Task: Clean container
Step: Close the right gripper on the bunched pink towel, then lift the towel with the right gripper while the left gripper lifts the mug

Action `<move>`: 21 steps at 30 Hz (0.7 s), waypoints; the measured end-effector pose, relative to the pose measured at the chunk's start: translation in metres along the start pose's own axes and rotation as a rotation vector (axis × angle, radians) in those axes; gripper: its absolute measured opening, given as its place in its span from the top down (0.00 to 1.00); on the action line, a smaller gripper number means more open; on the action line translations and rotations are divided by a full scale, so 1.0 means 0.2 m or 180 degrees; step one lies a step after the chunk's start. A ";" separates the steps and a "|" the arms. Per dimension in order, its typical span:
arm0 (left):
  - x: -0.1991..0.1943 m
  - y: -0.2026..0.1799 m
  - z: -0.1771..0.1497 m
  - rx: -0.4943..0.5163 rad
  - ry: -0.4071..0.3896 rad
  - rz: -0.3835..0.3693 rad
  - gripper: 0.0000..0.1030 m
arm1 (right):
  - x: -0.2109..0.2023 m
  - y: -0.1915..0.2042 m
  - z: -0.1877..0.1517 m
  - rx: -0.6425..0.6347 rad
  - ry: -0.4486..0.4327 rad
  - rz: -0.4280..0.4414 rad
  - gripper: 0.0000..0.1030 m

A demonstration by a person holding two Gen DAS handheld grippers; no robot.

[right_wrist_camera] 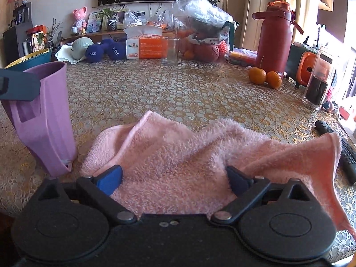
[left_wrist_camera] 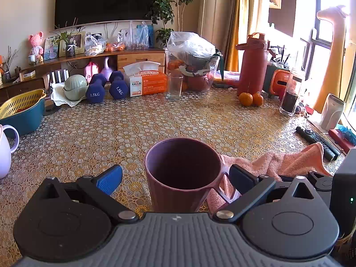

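Observation:
A purple cup [left_wrist_camera: 180,166] with a side handle stands upright on the patterned table [left_wrist_camera: 133,129], between the wide-apart fingers of my left gripper [left_wrist_camera: 175,180], which is open. Its left pad does not touch the cup. In the right wrist view the cup [right_wrist_camera: 49,129] is at the left, and one left-gripper finger [right_wrist_camera: 17,84] sits against its handle side. A pink fluffy towel [right_wrist_camera: 178,146] lies crumpled on the table just right of the cup. My right gripper [right_wrist_camera: 174,180] is open, with the towel lying between its fingers. In the left wrist view the towel [left_wrist_camera: 278,162] shows behind the right finger.
A black remote [left_wrist_camera: 318,142] lies right of the towel. Farther back stand a clear glass [left_wrist_camera: 174,86], tissue box [left_wrist_camera: 148,82], blue dumbbells [left_wrist_camera: 106,87], two oranges [left_wrist_camera: 251,99] and a red bottle [left_wrist_camera: 252,64]. A white pitcher [left_wrist_camera: 5,153] and a blue basket [left_wrist_camera: 22,113] sit at the left.

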State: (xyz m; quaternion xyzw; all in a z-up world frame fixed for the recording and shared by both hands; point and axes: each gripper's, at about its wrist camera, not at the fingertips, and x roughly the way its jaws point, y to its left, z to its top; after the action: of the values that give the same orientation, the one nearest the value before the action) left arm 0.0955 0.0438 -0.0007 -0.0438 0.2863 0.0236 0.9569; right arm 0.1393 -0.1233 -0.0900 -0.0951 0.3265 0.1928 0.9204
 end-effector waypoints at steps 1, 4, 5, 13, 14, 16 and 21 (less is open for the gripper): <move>0.00 0.00 0.00 0.0007 -0.0006 -0.0001 0.00 | -0.01 0.00 0.00 -0.0029 -0.0015 0.0002 0.18; -0.02 -0.01 0.00 0.0015 -0.0020 0.0008 0.00 | -0.04 0.02 0.00 -0.0203 -0.0071 -0.0074 0.44; -0.02 -0.01 0.01 0.0012 -0.0028 0.0013 0.00 | -0.04 0.03 0.00 -0.0295 -0.0084 -0.0150 0.60; -0.08 -0.01 0.02 -0.0021 -0.0106 0.0069 0.00 | -0.15 -0.14 0.11 -0.0008 -0.0176 -0.0236 0.87; -0.08 -0.01 0.02 -0.0022 -0.0118 0.0069 0.00 | -0.19 -0.18 0.13 0.0073 -0.0231 -0.0260 0.87; -0.09 -0.02 0.03 -0.0012 -0.0146 0.0063 0.00 | -0.26 -0.28 0.16 0.0239 -0.0320 -0.0306 0.87; -0.10 -0.03 0.04 -0.0009 -0.0174 0.0058 0.00 | -0.38 -0.55 0.14 0.0626 -0.0368 -0.0522 0.86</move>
State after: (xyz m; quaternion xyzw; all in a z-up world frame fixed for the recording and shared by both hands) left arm 0.0848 0.0381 0.0176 -0.0419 0.2603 0.0339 0.9640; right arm 0.1480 -0.2363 -0.0144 -0.0195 0.2813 0.0892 0.9553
